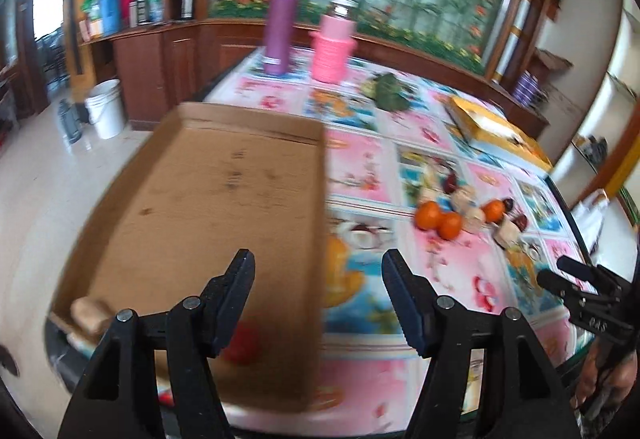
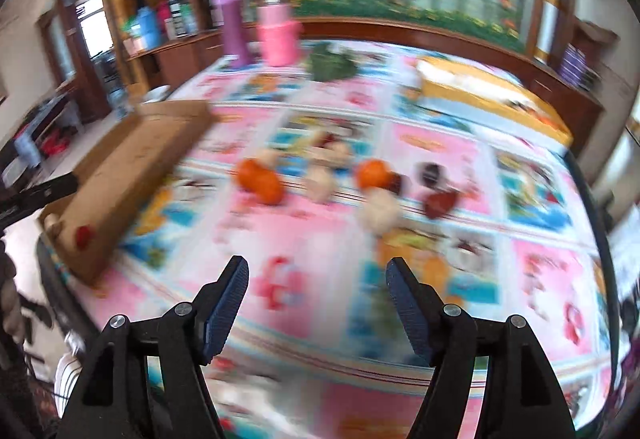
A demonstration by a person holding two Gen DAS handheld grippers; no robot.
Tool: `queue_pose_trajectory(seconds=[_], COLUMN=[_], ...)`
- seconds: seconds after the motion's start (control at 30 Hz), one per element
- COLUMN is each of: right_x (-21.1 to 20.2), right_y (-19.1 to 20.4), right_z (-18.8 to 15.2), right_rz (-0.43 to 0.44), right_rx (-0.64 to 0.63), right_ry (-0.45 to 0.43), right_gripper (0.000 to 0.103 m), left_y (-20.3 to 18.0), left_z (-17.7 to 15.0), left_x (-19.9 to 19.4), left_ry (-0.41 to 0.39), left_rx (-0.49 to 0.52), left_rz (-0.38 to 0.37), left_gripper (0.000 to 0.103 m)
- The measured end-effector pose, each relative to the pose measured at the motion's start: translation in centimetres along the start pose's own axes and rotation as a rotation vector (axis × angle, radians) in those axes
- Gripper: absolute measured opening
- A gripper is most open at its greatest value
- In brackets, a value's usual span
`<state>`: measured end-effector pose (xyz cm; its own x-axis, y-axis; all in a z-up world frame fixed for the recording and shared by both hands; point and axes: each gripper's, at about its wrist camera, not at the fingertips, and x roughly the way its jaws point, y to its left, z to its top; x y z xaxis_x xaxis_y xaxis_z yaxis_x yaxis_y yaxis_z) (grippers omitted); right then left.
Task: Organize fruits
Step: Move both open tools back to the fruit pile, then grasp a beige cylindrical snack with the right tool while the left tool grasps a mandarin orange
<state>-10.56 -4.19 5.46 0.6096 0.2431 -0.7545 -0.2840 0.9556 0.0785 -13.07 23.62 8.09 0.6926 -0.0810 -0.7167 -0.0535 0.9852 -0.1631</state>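
Nearest to us, the left gripper [image 1: 318,267] hangs with its jaws apart and nothing between them, over the near end of the cardboard tray [image 1: 200,175]. The right gripper [image 2: 316,273] is likewise spread and empty above the patterned tablecloth [image 2: 320,239]. Inside the tray's near end lie a red fruit [image 1: 244,345] and a pale brown one [image 1: 90,313] (both blurred, so we cannot name them).

Farther out, the rest of the fruit sits loose on the cloth to the tray's right: oranges [image 2: 260,179], pale round pieces [image 2: 320,185] and dark red ones [image 2: 438,201], several touching or nearly so. Beyond stand a purple bottle [image 1: 280,27], a pink container [image 1: 334,47] and a yellow box [image 1: 496,129].

We judge most of the sorting is still ahead. The risk lies in that crowded cluster: jaws closing on one round fruit could nudge its neighbour and set it rolling toward the table edge. The tray overhangs the table's left side, so a heavy drop there could tip it.
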Motion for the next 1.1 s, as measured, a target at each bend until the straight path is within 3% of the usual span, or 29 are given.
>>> queue_pose_trajectory(seconds=[0.17,0.4,0.57,0.87,0.97,1.1], right_x=[0.6,4.1,6.8,9.0,9.4,9.1], right_y=[-4.7,-4.7,-3.8,-3.9,-3.8,-4.6], right_z=[0.4,2.2,3.1,3.7,3.8,3.7], right_rz=[-0.015,0.018,0.011,0.032,0.029,0.029], right_rx=[0.079,0.049,0.004,0.022,0.025,0.065], right_ry=[0.001,0.003,0.025,0.055,0.059,0.068], right_gripper=[0.075,0.065,0.056,0.052,0.041,0.041], left_y=[-5.0,-7.8,-7.9,-8.4,-8.3,-6.0], left_z=[1.2,2.9,3.1,3.6,3.7,4.1], left_x=[5.1,9.9,11.7,12.8,12.7,12.1], left_ry=[0.075,0.103,0.123,0.109,0.105,0.105], left_rx=[0.059,0.093,0.122,0.109,0.12,0.052], left_rz=[-0.065,-0.048,-0.057,-0.106,-0.075,-0.013], left_gripper=[0.065,0.063,0.047,0.047,0.047,0.047])
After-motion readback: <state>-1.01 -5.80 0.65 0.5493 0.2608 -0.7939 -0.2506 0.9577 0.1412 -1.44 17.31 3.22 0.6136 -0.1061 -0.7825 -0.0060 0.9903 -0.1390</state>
